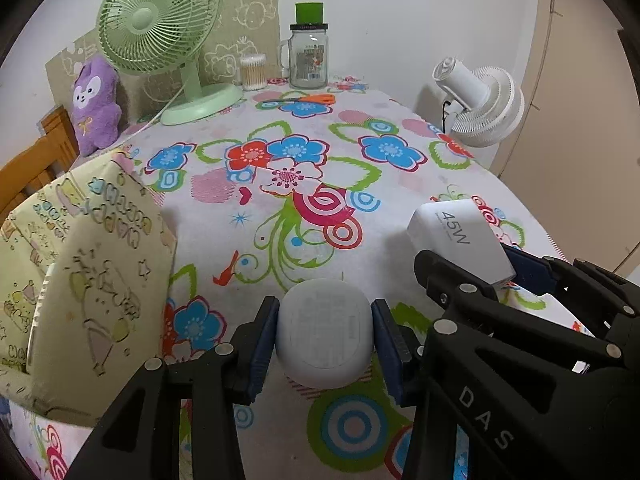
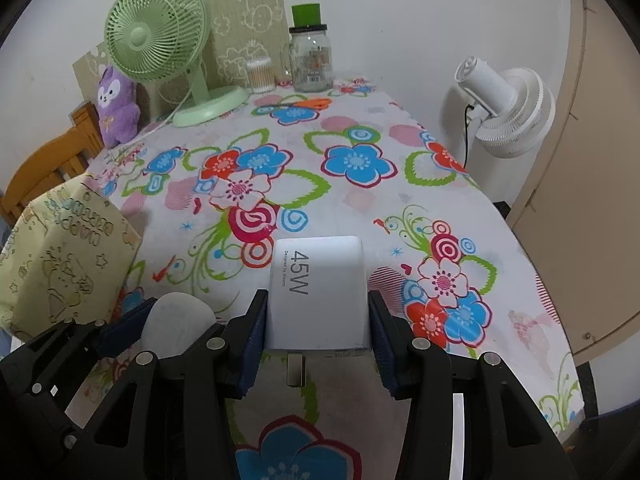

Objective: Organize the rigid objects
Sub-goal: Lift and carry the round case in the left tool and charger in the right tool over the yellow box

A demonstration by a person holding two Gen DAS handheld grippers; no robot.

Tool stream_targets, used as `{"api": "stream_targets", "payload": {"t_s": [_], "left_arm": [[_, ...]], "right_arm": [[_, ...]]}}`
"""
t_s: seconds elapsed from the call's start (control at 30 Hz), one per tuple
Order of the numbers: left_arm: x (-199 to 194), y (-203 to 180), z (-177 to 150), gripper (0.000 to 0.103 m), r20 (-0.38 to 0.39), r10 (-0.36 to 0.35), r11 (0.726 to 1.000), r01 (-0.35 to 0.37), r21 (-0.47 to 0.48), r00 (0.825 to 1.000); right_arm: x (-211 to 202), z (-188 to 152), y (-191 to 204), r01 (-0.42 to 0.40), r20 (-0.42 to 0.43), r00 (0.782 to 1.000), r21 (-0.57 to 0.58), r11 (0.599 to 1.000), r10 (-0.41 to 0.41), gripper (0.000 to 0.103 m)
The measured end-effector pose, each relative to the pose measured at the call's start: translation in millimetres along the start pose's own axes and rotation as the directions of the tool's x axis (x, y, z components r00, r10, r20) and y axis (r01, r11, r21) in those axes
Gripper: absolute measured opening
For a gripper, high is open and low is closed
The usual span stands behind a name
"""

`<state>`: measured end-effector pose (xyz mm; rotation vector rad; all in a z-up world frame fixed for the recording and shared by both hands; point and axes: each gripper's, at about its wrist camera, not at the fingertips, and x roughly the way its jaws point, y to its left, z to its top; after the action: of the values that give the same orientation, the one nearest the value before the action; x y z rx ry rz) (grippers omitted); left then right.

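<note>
Between the blue pads of the left gripper [image 1: 325,344] sits a round white plastic case [image 1: 326,332] with smooth sides. The jaws are nearly closed and press on both its sides. Off at two o'clock from it, the right gripper [image 2: 317,344] has its jaws partly closed on a white square plug block marked 45W [image 2: 318,296], with the metal prong poking out underneath. Both things look lifted a little off the flowery cloth surface [image 1: 360,152].

At nine o'clock stands a pale yellow paper-covered box with cartoon drawings [image 1: 92,264]. I think the two white things should go in there, though its opening is hard to make out.

To do this well, keep both grips tight, because the round case is slippery and could pop out. Lift high enough to clear the box wall. Move the left one first, since it is nearer the box, so the two grippers do not bump. They are very close together now. Open the jaws only when each thing is low inside.
</note>
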<state>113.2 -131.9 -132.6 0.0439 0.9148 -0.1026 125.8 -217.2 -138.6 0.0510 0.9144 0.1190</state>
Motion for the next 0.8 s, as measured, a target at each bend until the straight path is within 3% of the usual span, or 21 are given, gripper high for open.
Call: {"api": "stream_targets", "payload": {"t_s": [0.8], "left_arm": [[-64,11,-10,0.048,0.074,-0.01,1.0,0.009,0.005,0.997]], "right_arm": [[-68,-7,27,0.006,0.083,0.997,-0.01,1.0,-0.005,0.051]]}}
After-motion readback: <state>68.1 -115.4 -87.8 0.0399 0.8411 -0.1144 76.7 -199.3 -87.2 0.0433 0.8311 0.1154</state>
